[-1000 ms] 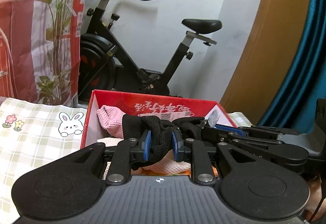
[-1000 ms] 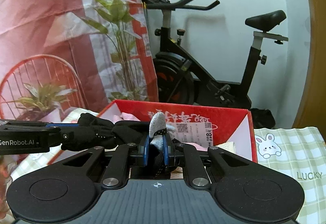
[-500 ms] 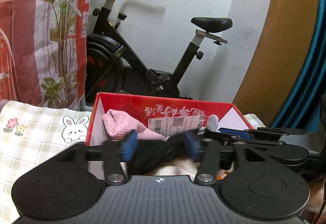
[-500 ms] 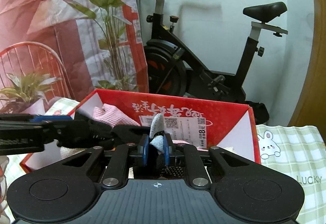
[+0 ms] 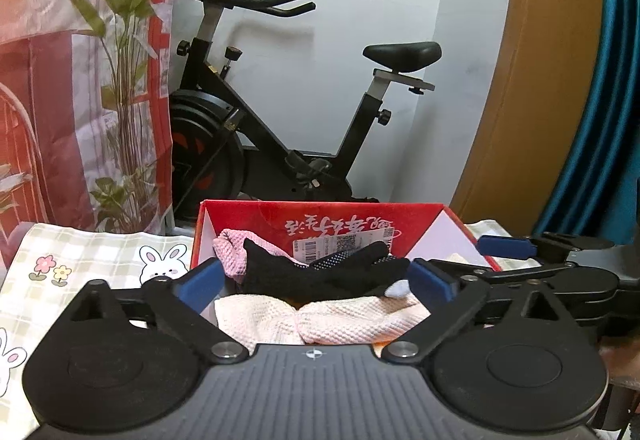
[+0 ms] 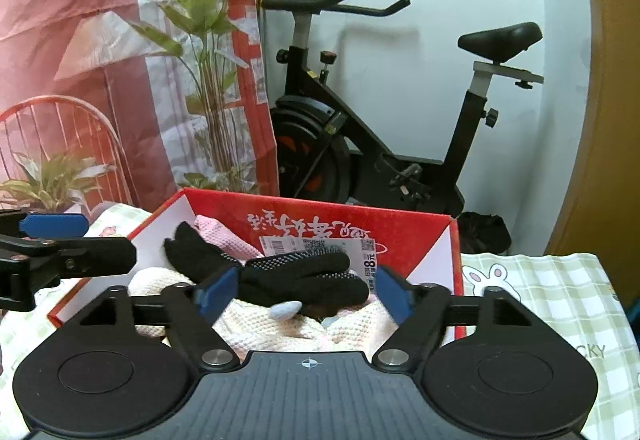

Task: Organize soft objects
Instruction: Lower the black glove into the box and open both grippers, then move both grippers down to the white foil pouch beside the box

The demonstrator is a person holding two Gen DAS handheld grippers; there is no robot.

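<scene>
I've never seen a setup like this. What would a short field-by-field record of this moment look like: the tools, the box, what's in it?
left gripper: open, holding nothing
right gripper: open, holding nothing
container: red cardboard box, top open
black glove: lies in the box, on top of the cloths
pink knit cloth: in the box, toward its back left
cream waffle cloth: in the box, under the glove
surface: checked tablecloth with bunnies
background: black exercise bike

Even, soft indoor light, sharp focus throughout, strong fisheye bending at edges, dark vignetted corners.
</scene>
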